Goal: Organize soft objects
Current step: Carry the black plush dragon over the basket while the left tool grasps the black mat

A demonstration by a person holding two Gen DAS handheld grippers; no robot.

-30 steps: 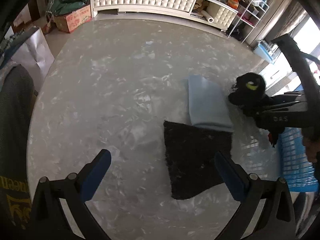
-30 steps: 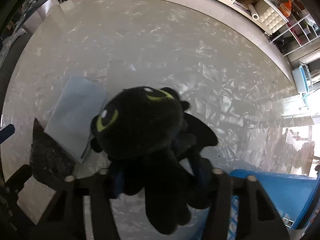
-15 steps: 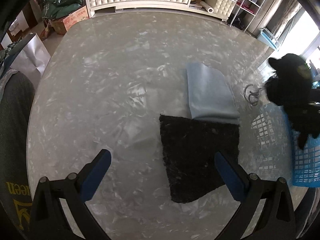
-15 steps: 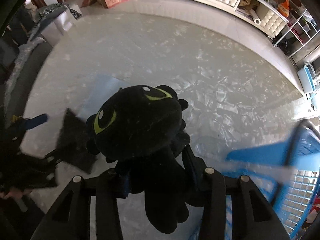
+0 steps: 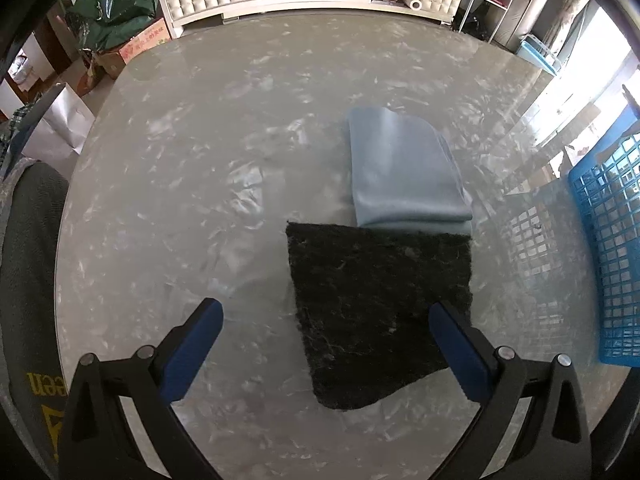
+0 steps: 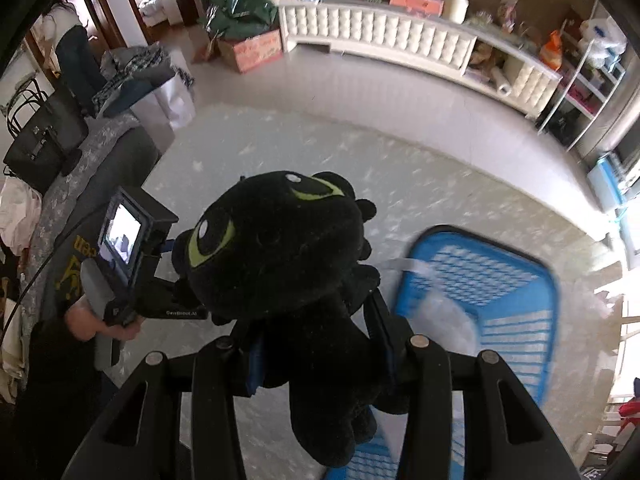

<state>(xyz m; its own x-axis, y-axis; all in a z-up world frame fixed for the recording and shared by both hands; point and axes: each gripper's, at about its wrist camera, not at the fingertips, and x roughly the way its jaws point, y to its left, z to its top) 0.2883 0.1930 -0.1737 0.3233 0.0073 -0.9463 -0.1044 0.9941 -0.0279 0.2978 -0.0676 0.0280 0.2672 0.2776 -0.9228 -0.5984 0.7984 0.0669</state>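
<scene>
The right tongs (image 6: 320,356), clamped on the black plush dragon (image 6: 280,248), have risen from beside the folded blue cloth (image 5: 404,172) to high above the blue basket (image 6: 512,292) at the worktop's right edge, leaving the left camera's sight.

We see daylight pouring in from the right, blowing out the window area and laying glare across the glossy marble table (image 5: 248,184). Both fisheye views bend and darken toward their edges. In the right wrist view the blue basket (image 6: 516,304) is smeared by motion blur.
</scene>
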